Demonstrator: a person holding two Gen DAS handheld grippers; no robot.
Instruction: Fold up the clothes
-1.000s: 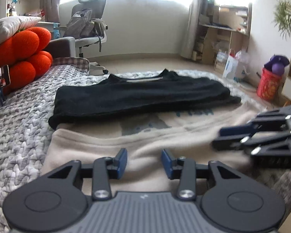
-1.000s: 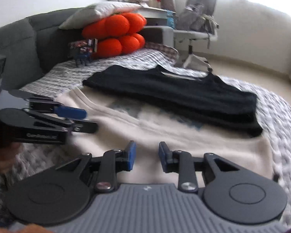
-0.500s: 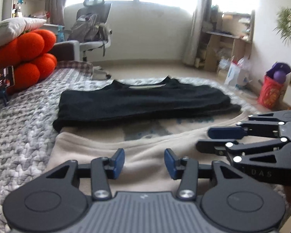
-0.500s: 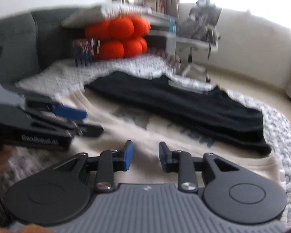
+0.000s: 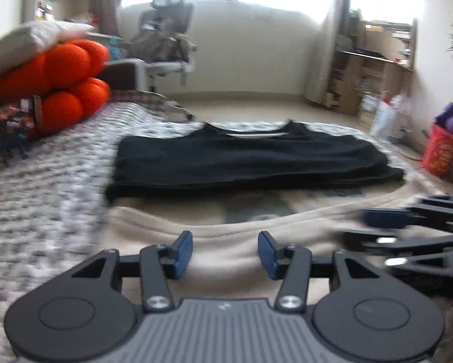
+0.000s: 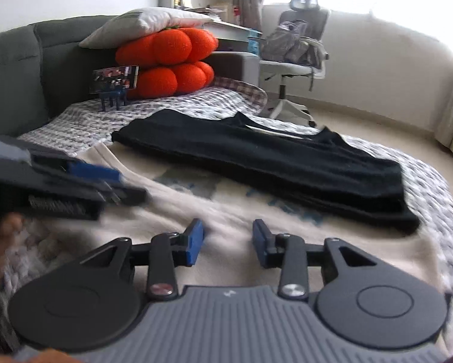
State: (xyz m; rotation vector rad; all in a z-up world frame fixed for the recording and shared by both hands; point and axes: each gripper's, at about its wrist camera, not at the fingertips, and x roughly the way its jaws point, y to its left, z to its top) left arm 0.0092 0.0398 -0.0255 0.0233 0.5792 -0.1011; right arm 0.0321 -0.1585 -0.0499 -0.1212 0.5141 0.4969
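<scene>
Both grippers hover low over the near edge of the bed, and nothing is pinched in either one. The left gripper (image 5: 225, 252) has its blue pads apart with only cloth showing in the gap below them; the pads press on nothing. The right gripper (image 6: 228, 243) is opening as we look, its jaws parting over the same pale fabric, nothing caught between them. That fabric is the cream shirt (image 5: 232, 236), spread flat along the near edge of the grey knitted blanket (image 5: 45, 187), a faded blue-grey print showing toward its middle. Just beyond it, overlapping its far side, lies the black shirt (image 6: 274, 163), folded into a long flat band with its neckline toward the far edge of the bed. In the left wrist view the right gripper comes in from the right side, just beside the left one, blurred. At the head end of the bed, orange round cushions (image 6: 169, 60) are stacked under a white pillow (image 6: 144, 24), against the grey headboard (image 6: 39, 60). Past the foot of the bed stands an office chair (image 6: 292, 48) with a grey bag on its seat.
</scene>
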